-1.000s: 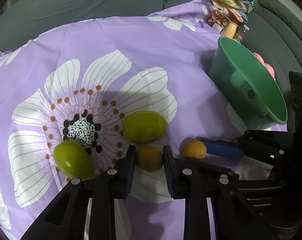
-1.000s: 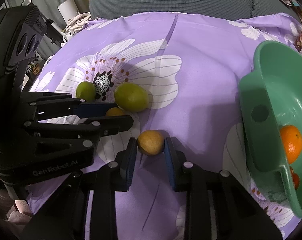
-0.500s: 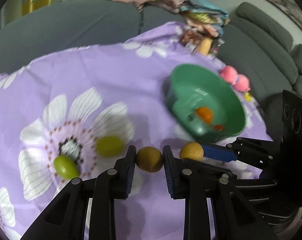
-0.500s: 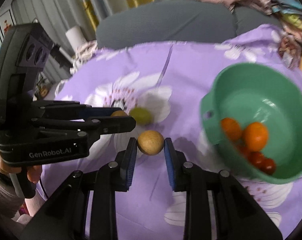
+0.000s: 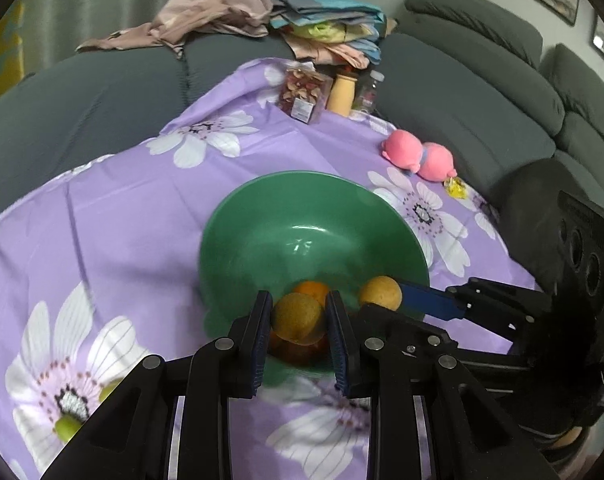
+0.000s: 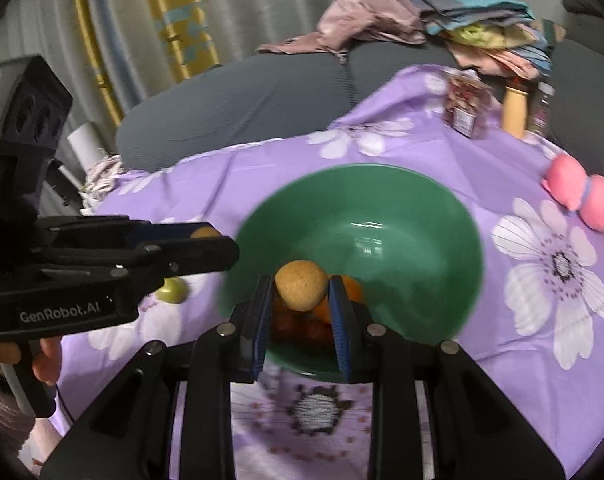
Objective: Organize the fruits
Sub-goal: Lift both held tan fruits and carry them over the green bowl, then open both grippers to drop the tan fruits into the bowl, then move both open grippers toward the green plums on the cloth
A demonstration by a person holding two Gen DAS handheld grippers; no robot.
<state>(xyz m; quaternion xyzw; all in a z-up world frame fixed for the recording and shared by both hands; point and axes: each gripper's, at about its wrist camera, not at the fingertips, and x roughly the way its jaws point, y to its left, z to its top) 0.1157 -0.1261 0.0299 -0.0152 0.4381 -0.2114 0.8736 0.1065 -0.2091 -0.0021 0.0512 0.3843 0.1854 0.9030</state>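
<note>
Now one brown fruit (image 5: 298, 317) (image 6: 301, 291) clamped in each tool (image 5: 298, 322) (image 6: 300, 300), above the green bowl (image 5: 262, 236).

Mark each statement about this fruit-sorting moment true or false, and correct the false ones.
1. Each gripper holds a yellow-brown fruit. True: the left gripper clamps one fruit, the right gripper another.
2. The green bowl is empty. False: oranges and small red fruits lie inside.
3. A pink plush toy lies on the purple cloth. True.
4. Both held fruits rest on the cloth. False: they are held over the bowl.
</note>
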